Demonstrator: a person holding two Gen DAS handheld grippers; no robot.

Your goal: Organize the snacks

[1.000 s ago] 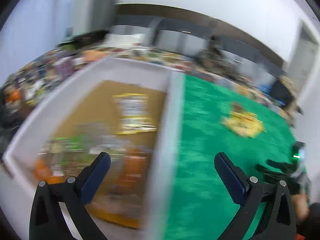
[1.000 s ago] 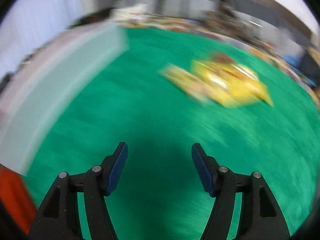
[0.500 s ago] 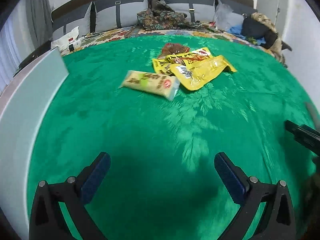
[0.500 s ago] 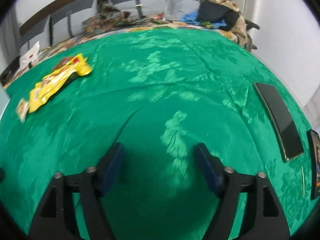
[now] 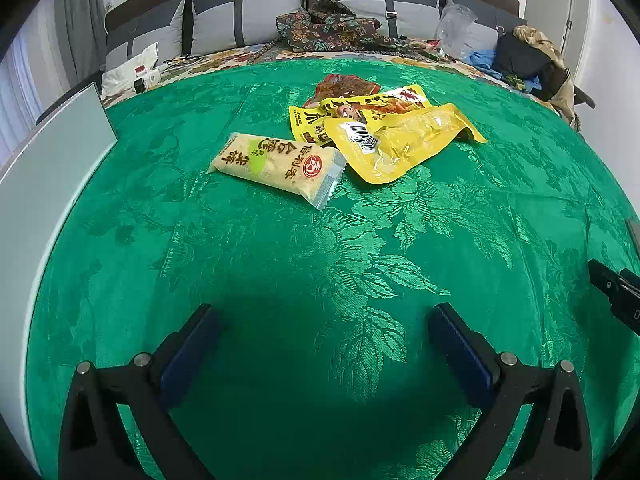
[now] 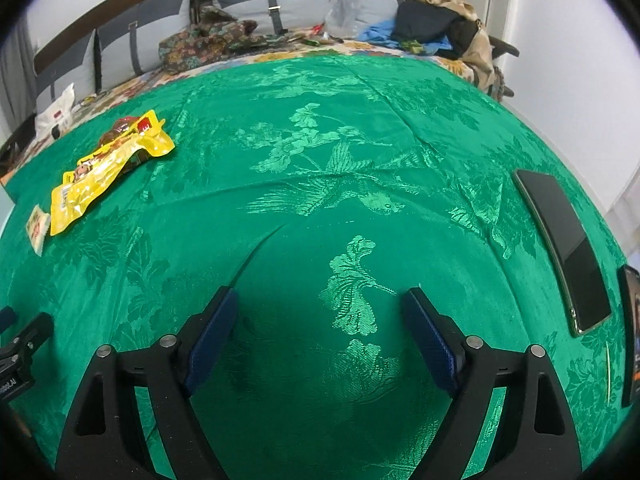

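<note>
Several snack packets lie in a loose pile on the green tablecloth [image 5: 320, 240]. Nearest in the left wrist view is a pale yellow packet [image 5: 276, 164] with a green label, then a yellow pouch [image 5: 404, 140] with a barcode, and behind them a red-brown packet [image 5: 344, 84]. My left gripper [image 5: 324, 312] is open over bare cloth, well short of the pile. The right gripper [image 6: 320, 294] has its jaws opening, nothing between them, over bare cloth. In its view the yellow pouch [image 6: 108, 168] lies far left.
A white box wall [image 5: 48, 168] stands at the left edge of the cloth. Two dark phones [image 6: 564, 248] lie near the right edge. A bed with grey pillows [image 5: 248, 20] and piled clothes [image 6: 436, 24] is behind the table.
The left view swung from the white box of snacks to the pile on the cloth and dropped lower. The right view swung away from the pile, and its jaws spread wider.
</note>
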